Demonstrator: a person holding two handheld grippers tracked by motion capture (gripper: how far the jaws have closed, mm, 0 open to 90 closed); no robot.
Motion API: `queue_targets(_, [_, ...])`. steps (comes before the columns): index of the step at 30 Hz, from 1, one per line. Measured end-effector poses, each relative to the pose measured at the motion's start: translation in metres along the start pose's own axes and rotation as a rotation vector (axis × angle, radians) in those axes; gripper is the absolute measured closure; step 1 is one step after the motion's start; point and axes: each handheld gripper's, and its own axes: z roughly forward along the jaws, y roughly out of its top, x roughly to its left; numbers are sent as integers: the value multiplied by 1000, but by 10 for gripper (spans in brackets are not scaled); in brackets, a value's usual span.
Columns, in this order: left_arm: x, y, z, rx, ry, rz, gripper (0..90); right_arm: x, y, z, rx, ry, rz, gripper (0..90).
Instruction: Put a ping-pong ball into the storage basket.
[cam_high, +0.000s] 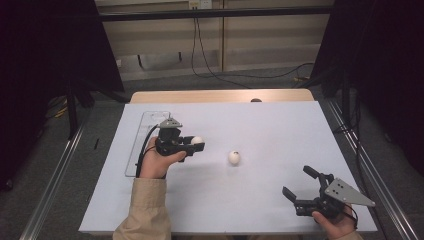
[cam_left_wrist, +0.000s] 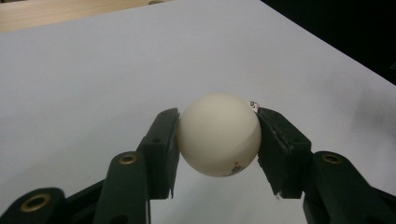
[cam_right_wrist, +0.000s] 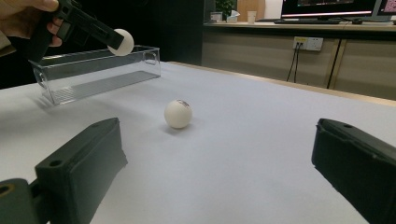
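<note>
Right gripper (cam_high: 300, 184), lower right of frame: jaws spread wide, nothing between. Left gripper (cam_high: 199, 144), centre-left: jaws pinching white ball (cam_left_wrist: 218, 134). Second ball (cam_high: 234, 157) loose mid-table, clear tray (cam_high: 145, 120) upper left.

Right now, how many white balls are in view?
2. One ball is clamped between the left gripper's jaws, lifted beside the clear tray; the other ball lies loose mid-table. None appear hidden.
</note>
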Motion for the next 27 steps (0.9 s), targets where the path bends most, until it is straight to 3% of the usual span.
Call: queue_targets(27, [11,-3,-15,-21,48,-20,509,0,0,0,-2,1,-2,18])
